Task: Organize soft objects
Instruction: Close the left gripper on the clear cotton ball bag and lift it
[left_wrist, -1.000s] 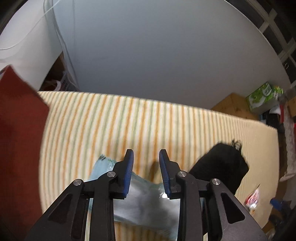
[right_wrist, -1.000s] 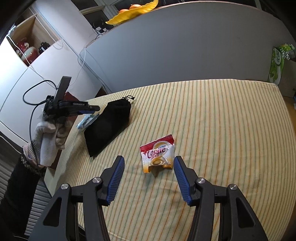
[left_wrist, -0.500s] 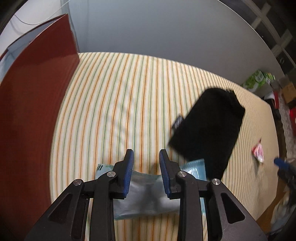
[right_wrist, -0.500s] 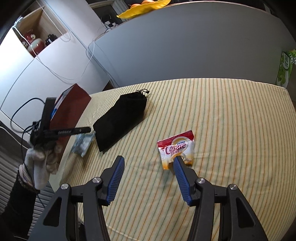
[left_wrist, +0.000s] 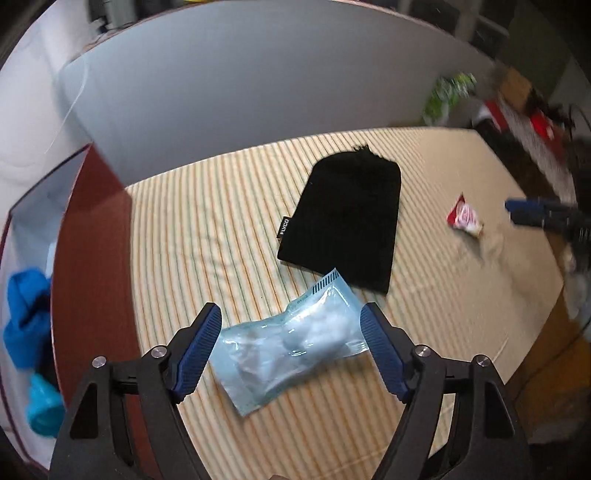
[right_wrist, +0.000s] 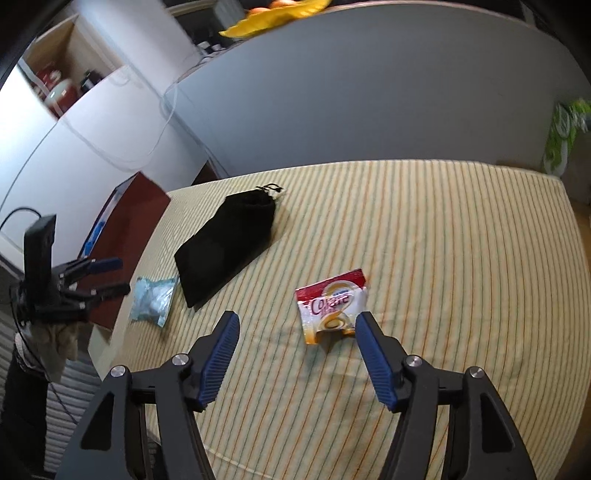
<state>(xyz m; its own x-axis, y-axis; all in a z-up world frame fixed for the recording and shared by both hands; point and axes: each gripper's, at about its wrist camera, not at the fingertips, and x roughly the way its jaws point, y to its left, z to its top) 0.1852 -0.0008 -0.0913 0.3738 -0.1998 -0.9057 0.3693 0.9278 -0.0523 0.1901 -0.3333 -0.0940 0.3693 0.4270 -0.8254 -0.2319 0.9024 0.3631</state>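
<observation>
Left wrist view: the left gripper (left_wrist: 290, 338) points steeply down over the striped tablecloth (left_wrist: 207, 229). Its jaws are opening and stand wide; the clear blue packet (left_wrist: 291, 341) lies on the cloth between them, and neither pad presses on it. The black drawstring pouch (left_wrist: 343, 221) lies at 12 o'clock from the packet, its near corner just beside the packet's top edge. The red-and-white sachet (left_wrist: 464, 219) lies at 2 o'clock, well apart. A dark red box (left_wrist: 92, 236) stands at 9 o'clock, off the cloth's edge.

Right wrist view: the right gripper (right_wrist: 295, 354) hovers with its jaws opening, about half wide. The sachet (right_wrist: 332, 306) lies just ahead of the tips, nearer the right-hand one and ungripped. The pouch (right_wrist: 229, 247) lies at 11 o'clock, the packet (right_wrist: 152, 301) at 10 o'clock.
</observation>
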